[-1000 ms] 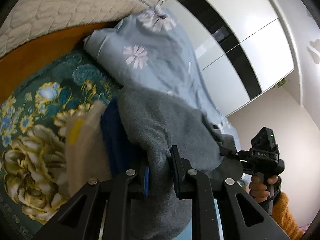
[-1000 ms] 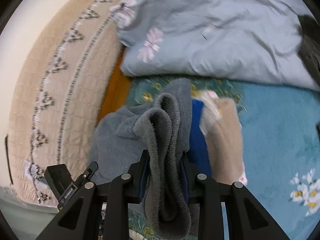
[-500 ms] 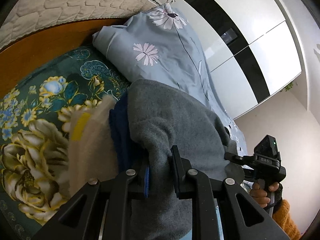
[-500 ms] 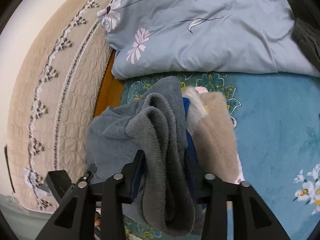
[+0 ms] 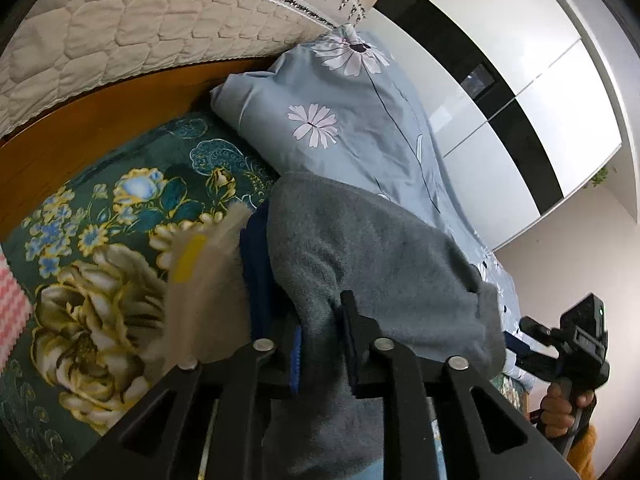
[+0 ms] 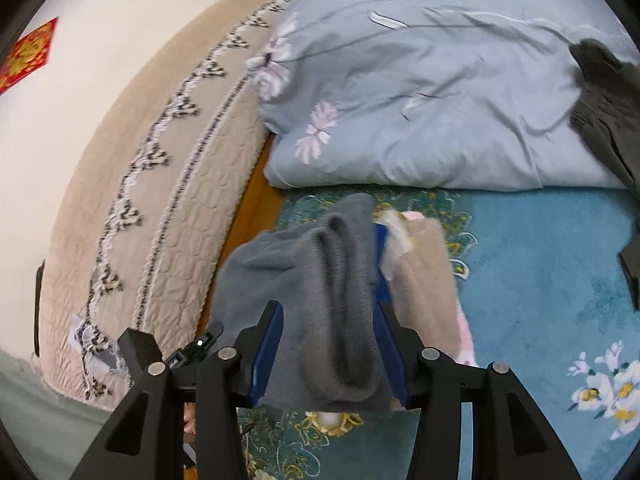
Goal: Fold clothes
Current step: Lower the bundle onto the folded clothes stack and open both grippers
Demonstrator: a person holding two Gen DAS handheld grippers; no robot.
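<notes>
Left gripper (image 5: 320, 344): jaws clamped on grey knit garment (image 5: 372, 264), held above floral blanket (image 5: 100, 240).
Right gripper (image 6: 328, 344): jaws wider, the same garment bunched between the pads; whether they pinch it is unclear.
Risk: the bunched folds could slip out, dropping the far end.
Obscured: blue layer (image 6: 382, 248) and beige cloth (image 6: 424, 280), blurred, identity unclear.

A motion-blurred beige garment (image 6: 424, 280) half hides behind the grey sweater (image 6: 332, 300).

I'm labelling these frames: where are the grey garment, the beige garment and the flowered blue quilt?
grey garment (image 5: 360, 256): left wrist view, its broad upper face.
beige garment (image 6: 424, 276): right wrist view, its middle.
flowered blue quilt (image 6: 420, 92): right wrist view, its rumpled top.
</notes>
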